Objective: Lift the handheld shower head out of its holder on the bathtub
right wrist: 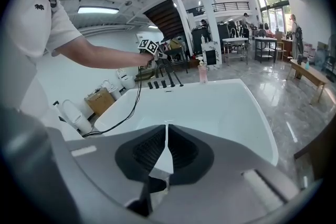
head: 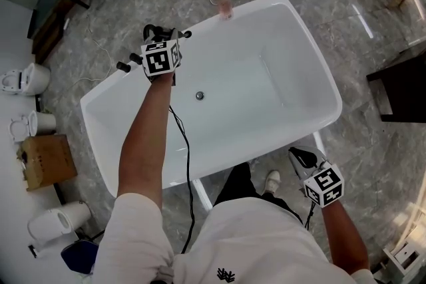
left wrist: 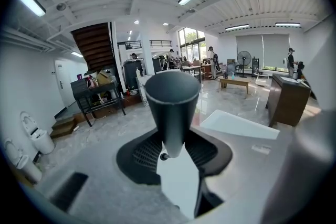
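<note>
The left gripper (left wrist: 176, 152) squeezes the black shower head (left wrist: 172, 102), in the upper left of the head view, by the white bathtub (head: 303, 70) rim. The right gripper (right wrist: 165, 141) has its jaws pressed together, empty.

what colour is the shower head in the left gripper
Black, with a thin paler rim; the shower head shows best in the left gripper view.

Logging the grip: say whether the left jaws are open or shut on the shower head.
Shut on it. In the left gripper view the shower head stands between the jaws of the left gripper, both touching it.
</note>
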{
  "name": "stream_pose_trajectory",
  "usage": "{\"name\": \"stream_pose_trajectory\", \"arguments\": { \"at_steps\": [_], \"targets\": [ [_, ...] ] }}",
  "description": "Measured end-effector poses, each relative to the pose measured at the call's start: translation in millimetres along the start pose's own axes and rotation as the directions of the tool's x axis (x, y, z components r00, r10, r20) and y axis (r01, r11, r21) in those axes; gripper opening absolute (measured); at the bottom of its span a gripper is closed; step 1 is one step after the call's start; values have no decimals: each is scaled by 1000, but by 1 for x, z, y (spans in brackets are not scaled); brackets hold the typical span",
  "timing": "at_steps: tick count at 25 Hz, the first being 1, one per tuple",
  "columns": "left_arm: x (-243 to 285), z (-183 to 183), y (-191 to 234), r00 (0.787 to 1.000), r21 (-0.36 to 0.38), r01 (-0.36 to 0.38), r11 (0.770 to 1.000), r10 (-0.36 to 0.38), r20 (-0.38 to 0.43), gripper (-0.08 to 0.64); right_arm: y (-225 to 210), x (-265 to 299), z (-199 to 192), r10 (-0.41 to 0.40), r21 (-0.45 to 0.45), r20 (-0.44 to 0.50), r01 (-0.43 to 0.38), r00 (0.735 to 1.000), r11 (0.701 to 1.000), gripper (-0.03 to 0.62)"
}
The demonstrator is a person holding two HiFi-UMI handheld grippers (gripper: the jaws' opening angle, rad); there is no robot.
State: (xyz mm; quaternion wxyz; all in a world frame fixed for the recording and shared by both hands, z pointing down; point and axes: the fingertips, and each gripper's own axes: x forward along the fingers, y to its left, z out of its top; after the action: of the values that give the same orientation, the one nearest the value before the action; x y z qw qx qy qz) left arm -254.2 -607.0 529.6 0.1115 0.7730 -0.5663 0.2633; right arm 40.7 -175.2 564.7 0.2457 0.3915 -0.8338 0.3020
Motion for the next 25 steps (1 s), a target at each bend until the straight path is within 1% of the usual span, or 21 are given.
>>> {"name": "stream_pose_trajectory", "arguments": {
  "at_steps": [13, 18, 20, 23, 25],
  "targets": [
    [-91, 23, -33, 998, 14, 10, 1000, -11, 60, 140, 15, -38, -10, 29, -45, 54, -27, 998, 999, 18],
    [-124, 23, -45, 997, 16, 6, 1000, -7, 77, 140, 20, -55, -22, 32, -59, 66, -28, 997, 998, 14],
    [-137, 21, -51, 997, 13, 4, 1000, -5, 82, 140, 22, -62, -29, 35, -53, 68, -31, 997, 998, 14],
    [-158, 20, -59, 996, 8, -1, 1000, 0, 94, 140, 27, -73, -41, 52, -20, 79, -50, 996, 999, 14],
    [-172, 18, -64, 995, 5, -5, 1000, 4, 99, 140, 31, -80, -49, 60, -21, 83, -59, 995, 998, 14]
  ]
}}
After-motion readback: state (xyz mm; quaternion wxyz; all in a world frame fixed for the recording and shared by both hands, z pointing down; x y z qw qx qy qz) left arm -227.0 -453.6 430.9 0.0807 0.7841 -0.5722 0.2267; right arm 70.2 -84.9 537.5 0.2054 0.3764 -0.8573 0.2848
